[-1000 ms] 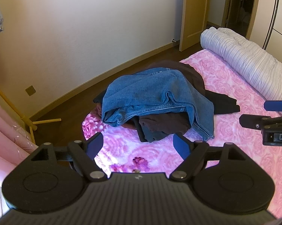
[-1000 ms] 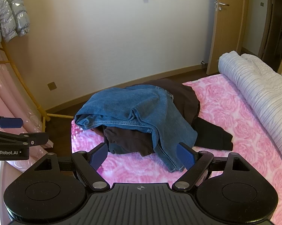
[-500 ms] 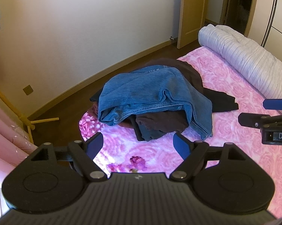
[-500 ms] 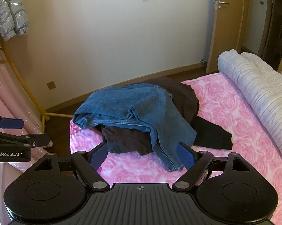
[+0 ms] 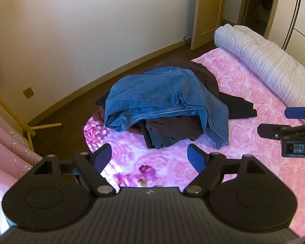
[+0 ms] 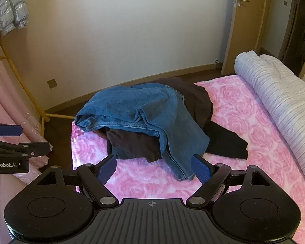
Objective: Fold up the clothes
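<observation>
On the bed (image 6: pixel 243 109), blue jeans (image 6: pixel 144 109) top the heap; both grippers (image 5: pixel 149 158) (image 6: pixel 153 167), fingers apart and empty, should probably pinch the denim's hem, avoiding the dark garment (image 6: pixel 136 144) beneath.

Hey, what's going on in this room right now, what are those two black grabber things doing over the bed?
A person holds a claw in each hand over a pink rose-patterned bed, about to fold clothes. The left claw and right claw are both open and empty, aimed at a heap where blue jeans drape over dark garments. Nothing is gripped or folded yet. A rolled white quilt lies along the bed's far side.
</observation>
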`<state>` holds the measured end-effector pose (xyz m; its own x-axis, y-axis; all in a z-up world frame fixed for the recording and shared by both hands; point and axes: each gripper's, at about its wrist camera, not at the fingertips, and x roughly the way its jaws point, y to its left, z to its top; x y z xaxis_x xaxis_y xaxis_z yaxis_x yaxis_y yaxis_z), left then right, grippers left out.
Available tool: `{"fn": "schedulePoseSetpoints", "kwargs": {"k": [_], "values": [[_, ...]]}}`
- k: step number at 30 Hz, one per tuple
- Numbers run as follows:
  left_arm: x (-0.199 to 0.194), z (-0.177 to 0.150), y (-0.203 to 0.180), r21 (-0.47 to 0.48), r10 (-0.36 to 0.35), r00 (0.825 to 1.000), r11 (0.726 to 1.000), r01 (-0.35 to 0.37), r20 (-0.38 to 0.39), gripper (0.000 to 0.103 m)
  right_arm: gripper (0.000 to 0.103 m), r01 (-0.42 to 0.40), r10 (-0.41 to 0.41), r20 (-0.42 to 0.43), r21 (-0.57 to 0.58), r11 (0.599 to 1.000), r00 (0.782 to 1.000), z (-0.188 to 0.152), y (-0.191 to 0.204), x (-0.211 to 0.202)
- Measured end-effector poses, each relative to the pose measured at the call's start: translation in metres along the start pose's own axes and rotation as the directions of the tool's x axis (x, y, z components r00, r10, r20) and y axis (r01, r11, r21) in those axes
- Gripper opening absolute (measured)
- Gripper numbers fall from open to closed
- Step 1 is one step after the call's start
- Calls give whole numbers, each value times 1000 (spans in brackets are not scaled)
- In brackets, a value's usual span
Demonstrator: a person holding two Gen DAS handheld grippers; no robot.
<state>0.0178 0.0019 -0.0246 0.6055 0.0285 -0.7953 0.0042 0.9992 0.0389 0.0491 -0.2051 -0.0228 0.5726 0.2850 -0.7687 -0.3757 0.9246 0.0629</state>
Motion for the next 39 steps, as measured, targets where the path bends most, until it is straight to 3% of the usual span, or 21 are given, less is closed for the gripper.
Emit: {"fn": "schedulePoseSetpoints", "kwargs": {"k": [31, 39], "values": [[0, -4, 3, -6, 8, 1000, 1000, -8, -18, 79, 84, -16, 16, -5, -5, 1000, 1000, 3, 2, 1], [23, -3, 20, 16, -11, 999, 1000, 12, -43, 79, 84, -6, 5, -28, -23, 1000, 1000, 2, -3, 19]]}}
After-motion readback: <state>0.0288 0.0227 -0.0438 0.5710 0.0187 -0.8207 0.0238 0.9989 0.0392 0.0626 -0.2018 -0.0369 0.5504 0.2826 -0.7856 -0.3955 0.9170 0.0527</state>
